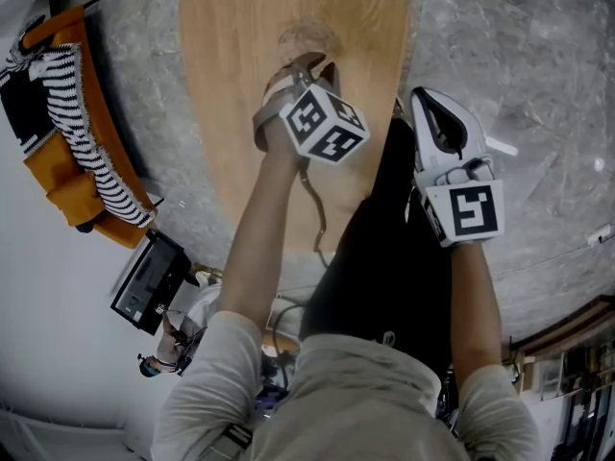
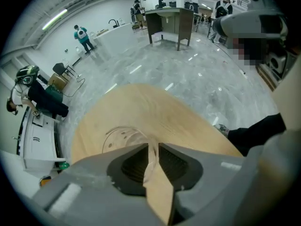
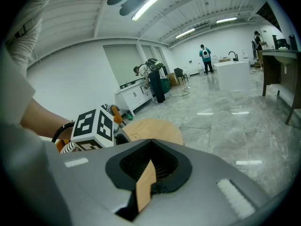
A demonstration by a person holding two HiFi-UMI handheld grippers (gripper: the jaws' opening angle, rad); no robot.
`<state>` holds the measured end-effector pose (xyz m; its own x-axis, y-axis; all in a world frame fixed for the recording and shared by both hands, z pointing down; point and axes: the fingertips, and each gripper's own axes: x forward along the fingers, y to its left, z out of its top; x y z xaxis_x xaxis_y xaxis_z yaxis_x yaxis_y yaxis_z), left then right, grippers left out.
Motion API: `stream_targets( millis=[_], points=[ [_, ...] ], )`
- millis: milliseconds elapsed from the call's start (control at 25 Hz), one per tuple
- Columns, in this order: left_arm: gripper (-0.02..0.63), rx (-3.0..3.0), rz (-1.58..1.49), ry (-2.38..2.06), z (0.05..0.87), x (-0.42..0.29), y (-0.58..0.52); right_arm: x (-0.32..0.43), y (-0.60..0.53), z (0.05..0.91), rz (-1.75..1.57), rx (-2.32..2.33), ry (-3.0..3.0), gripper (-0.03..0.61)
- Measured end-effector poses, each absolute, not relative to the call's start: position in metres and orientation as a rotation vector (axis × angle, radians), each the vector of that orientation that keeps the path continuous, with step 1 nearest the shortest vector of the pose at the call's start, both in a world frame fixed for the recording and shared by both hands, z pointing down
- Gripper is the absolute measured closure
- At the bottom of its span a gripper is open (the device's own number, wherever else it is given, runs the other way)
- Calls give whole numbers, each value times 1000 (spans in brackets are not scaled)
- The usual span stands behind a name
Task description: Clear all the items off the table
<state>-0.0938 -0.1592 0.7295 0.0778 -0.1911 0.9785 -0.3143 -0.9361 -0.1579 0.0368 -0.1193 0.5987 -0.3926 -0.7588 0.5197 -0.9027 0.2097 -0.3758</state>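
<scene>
A clear plastic cup (image 2: 120,135) stands on the oval wooden table (image 2: 155,107), and a thin piece of its rim sits between the jaws of my left gripper (image 2: 153,146), which is shut on it. From the head view the cup (image 1: 306,41) shows faintly just beyond the left gripper (image 1: 300,70) near the table's middle. My right gripper (image 1: 434,104) hangs off the table's right edge over the floor, shut with nothing in it. In the right gripper view its jaws (image 3: 150,145) meet, with the left gripper's marker cube (image 3: 94,128) beyond.
Grey marble floor surrounds the table (image 1: 240,27). An orange seat with a striped cloth (image 1: 82,137) and a black screen (image 1: 149,277) lie to the left. A tall dark table (image 2: 169,20), a white counter and several people stand far off.
</scene>
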Motion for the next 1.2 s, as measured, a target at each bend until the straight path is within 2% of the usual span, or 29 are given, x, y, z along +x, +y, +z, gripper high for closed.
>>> stream_targets(
  millis=[240,920,1040,1200],
  points=[
    [537,2192,2171,-386,748,-98,-159,35,-119,601,949,1579,-2272,572],
    [534,2130,2370,-268,767,-97,-167,39,-116,605,979,1567,-2265,572],
    [525,2120,2374,-262,767,-97,-166,41,-115,605,978,1568,-2263,572],
    [543,2130,2298,-267,766,-98,-161,44,-114,604,975,1577,-2266,572]
  ],
)
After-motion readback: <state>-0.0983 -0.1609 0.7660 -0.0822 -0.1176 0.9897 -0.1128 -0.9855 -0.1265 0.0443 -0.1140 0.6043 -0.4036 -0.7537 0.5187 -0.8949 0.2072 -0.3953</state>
